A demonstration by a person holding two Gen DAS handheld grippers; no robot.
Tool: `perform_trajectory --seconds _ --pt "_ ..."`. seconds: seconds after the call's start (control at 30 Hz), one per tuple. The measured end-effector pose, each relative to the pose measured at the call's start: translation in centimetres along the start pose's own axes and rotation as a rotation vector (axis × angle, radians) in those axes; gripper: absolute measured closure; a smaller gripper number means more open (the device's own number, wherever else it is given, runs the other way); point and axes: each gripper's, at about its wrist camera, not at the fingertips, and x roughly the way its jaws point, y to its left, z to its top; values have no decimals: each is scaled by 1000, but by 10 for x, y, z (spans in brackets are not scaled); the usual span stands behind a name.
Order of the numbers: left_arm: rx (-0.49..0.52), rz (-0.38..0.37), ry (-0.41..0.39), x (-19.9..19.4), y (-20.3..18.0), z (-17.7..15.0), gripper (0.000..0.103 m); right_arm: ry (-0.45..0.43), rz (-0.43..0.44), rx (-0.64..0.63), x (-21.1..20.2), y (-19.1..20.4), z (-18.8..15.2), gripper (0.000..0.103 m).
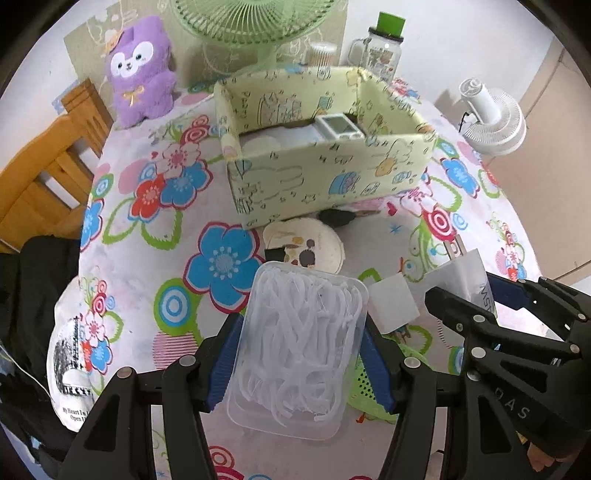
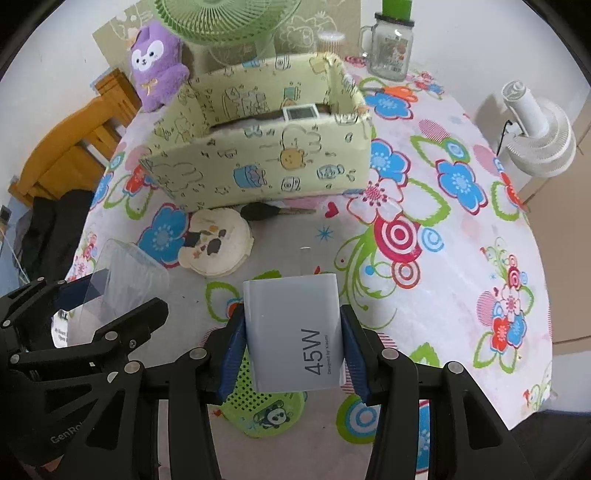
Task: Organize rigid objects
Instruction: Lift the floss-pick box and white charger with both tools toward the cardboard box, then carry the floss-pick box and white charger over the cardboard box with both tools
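Observation:
My left gripper is shut on a clear plastic box of white floss picks, held above the floral tablecloth. My right gripper is shut on a white 45W charger block; it also shows in the left wrist view. A pale green patterned storage box stands ahead, open at the top, with a small white digital display and other white items inside. The box also shows in the right wrist view. The two grippers are side by side in front of it.
A round cream compact and a black-headed key lie just before the box. A small green perforated basket sits under the grippers. A purple plush, green fan, glass jar and white fan stand behind.

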Motion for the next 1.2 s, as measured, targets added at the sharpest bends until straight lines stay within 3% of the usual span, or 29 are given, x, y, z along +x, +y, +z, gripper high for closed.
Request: perform_trajectory --seconds 0.63,1.2 --pt "33 12 -81 -52 -3 18 39 -68 -16 13 -56 9 16 52" --pt "-21 27 -146 -80 3 54 39 -114 -6 -40 -81 13 62 52"
